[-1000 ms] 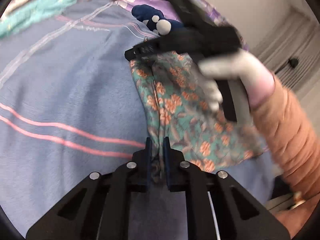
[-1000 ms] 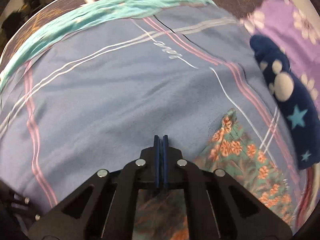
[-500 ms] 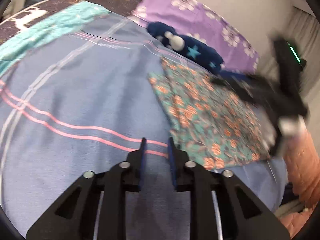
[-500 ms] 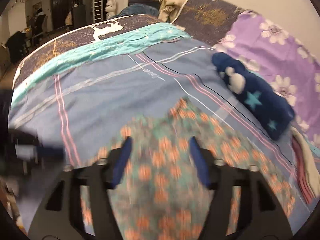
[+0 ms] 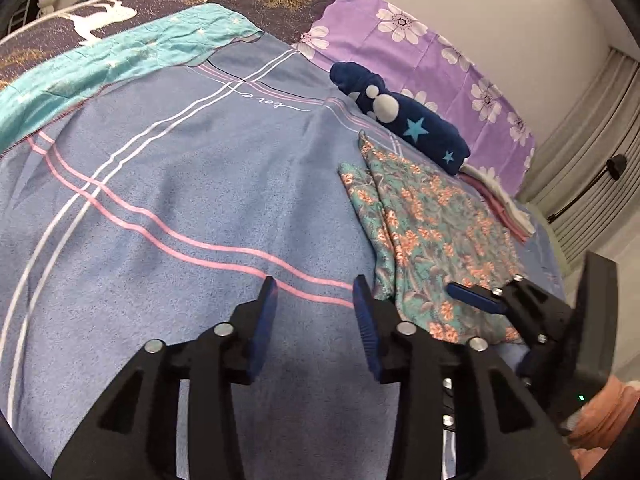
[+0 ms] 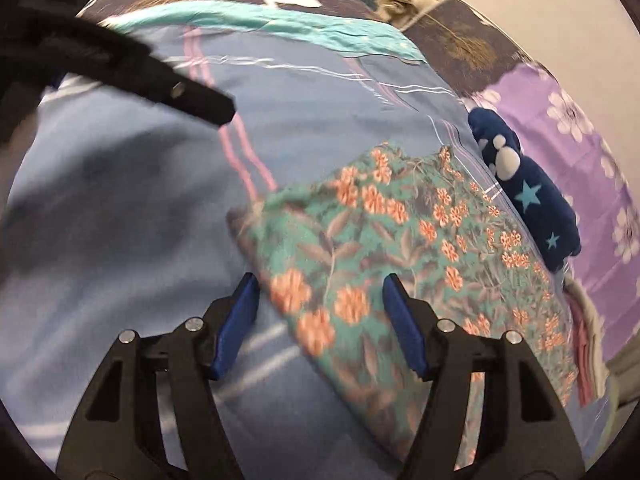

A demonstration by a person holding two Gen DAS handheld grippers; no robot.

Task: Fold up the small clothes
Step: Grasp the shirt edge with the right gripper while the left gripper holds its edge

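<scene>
Released, floral garment (image 5: 424,232) lies flat right of left hand-held gripper (image 5: 316,300).

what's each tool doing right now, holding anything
Left tool: open, just been opening, nothing between its fingers.
Right tool: open, empty, over the floral cloth.

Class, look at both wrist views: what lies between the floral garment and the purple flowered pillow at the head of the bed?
A folded dark blue fleece with stars and white dots lies between the floral garment and the purple flowered pillow. Both wrist views show it.
</scene>
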